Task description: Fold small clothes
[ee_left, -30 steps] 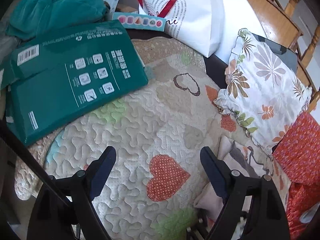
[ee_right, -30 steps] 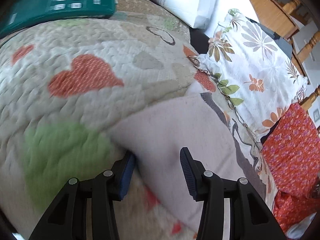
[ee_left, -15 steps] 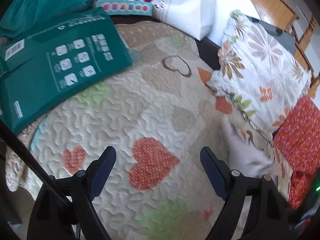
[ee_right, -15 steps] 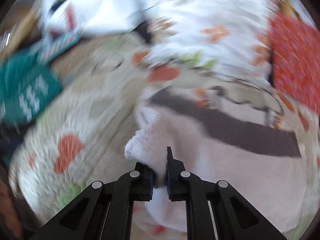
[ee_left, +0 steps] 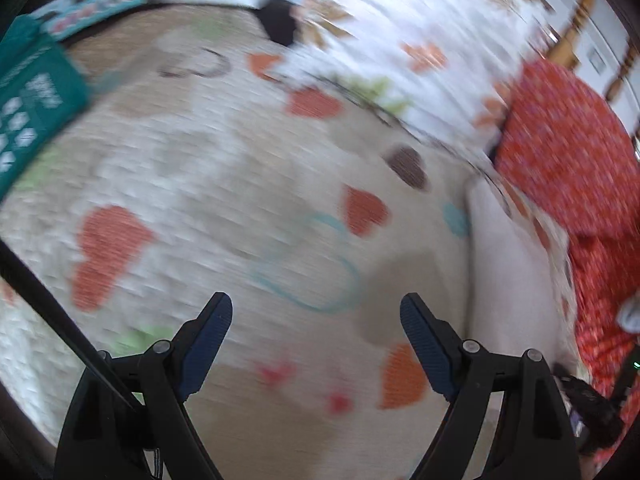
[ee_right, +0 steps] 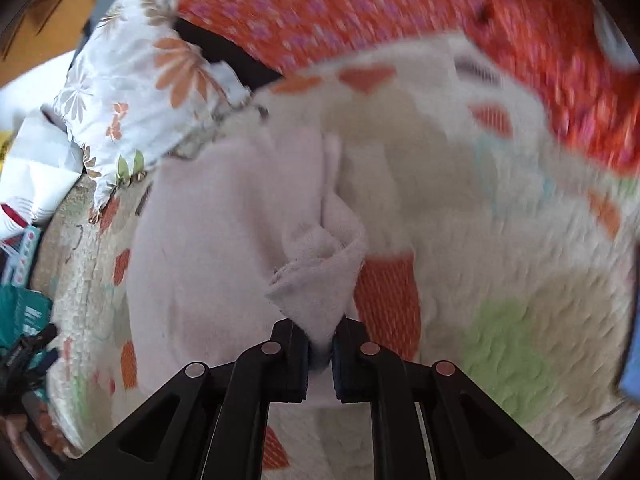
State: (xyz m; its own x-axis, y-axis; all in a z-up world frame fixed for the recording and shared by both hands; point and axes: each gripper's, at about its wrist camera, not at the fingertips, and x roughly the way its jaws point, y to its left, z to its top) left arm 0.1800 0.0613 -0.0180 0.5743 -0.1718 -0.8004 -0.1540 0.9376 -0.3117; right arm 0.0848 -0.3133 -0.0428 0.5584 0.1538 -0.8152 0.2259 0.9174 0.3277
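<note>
**A:** quick count? I get two grippers, one pale pink cloth, one heart-print quilt under everything, one white floral pillow, one red print fabric, one teal box.

**B:** same here. Right gripper is pinched nearly closed on a bunched corner of the cloth, and the corner stands up in a little twist between the jaws. Left gripper is spread wide with nothing in it, hanging over bare quilt.

**A:** where's the cloth lying?

**B:** on the quilt. In the right wrist view it runs from the jaws at 6 o'clock up toward 11, long axis roughly vertical in the frame, with a fold ridge down its middle. Its top end is next to the pillow at 10. In the left view it's just a pale strip at 3 to 4 o'clock, beside the red fabric.

**A:** what kind of garment though?

**B:** can't tell. Both views are motion-blurred, the near end is hidden behind the gripper, and the box is cut off at the left edge.
</note>
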